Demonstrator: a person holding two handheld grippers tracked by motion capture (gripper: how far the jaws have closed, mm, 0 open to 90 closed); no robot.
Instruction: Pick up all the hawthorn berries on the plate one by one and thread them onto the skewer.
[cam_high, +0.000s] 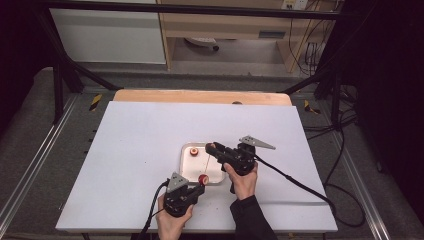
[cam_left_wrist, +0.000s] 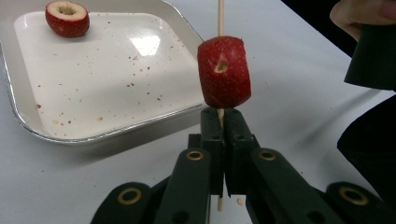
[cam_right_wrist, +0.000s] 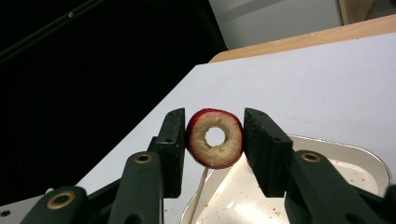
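The white tray (cam_high: 186, 172) sits on the white tabletop (cam_high: 140, 145), and everything else lies close around it. At the tray's near edge the left gripper (cam_left_wrist: 220, 122) has its jaws closed tight on a thin wooden skewer (cam_left_wrist: 220, 16), which stands up from between them; in the high view the same gripper (cam_high: 199, 186) sits just outside the tray's front rim, held by the person's left hand (cam_high: 172, 220). Threaded on the skewer, just above the jaw tips, is a cored red fruit piece (cam_left_wrist: 223, 72), its skin speckled and a small hole showing in its side; in the high view it (cam_high: 203, 179) hangs over the tray's near right corner. At the tray's far right side the right gripper (cam_high: 212, 149), held by the right hand (cam_high: 243, 182), grips a second cored fruit (cam_right_wrist: 215, 138) between its jaws, the pads pressing on its red skin at either side; the pale cut face and round hollow core look towards the right gripper view's camera, and the skewer's upper part (cam_right_wrist: 200, 189) shows just below it, over the tray (cam_right_wrist: 355, 156). A third fruit piece (cam_left_wrist: 67, 17) lies inside the tray at its far left corner, cut side up, and reddish crumbs are scattered over the tray floor (cam_left_wrist: 107, 70).
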